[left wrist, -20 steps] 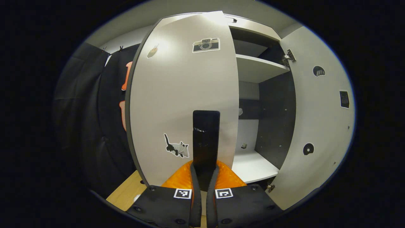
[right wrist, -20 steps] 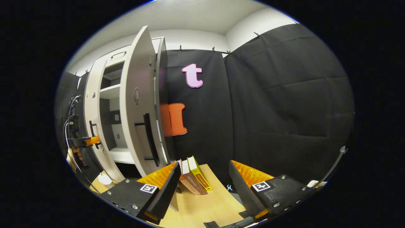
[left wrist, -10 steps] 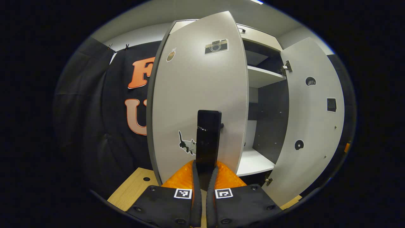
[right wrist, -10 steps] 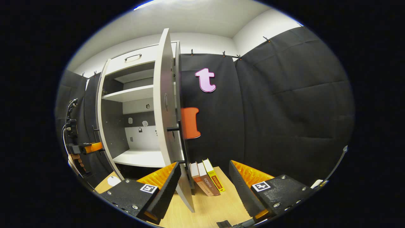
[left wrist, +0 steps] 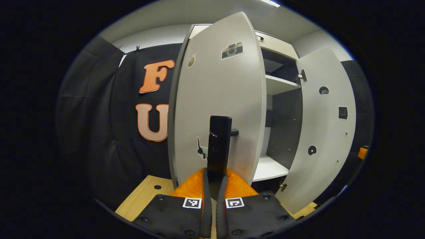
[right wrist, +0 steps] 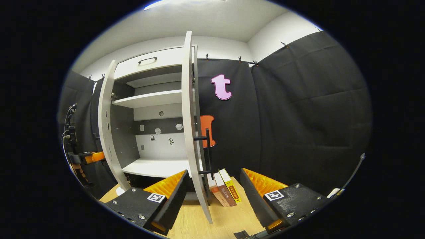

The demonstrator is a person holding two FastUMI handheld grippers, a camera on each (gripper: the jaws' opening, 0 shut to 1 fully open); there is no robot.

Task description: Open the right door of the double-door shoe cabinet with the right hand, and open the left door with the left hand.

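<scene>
right door (right wrist: 187,109) swung wide, done | left door (left wrist: 219,99) part open | left tongs (left wrist: 212,179) clamp its handle (left wrist: 218,146) | right tongs (right wrist: 212,194) gape, empty

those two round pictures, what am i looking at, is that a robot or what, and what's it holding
No robot: a person holds a pair of tongs in each hand, and a fisheye camera rides on each. The left gripper view looks along the left tongs, shut on the black handle of the cabinet's left door, which stands swung open. The right gripper view looks along the right tongs, open and holding nothing; the right door stands open, edge-on, just ahead. Between the doors are white shelves. A few books lean on the wooden surface beside the cabinet.
</scene>
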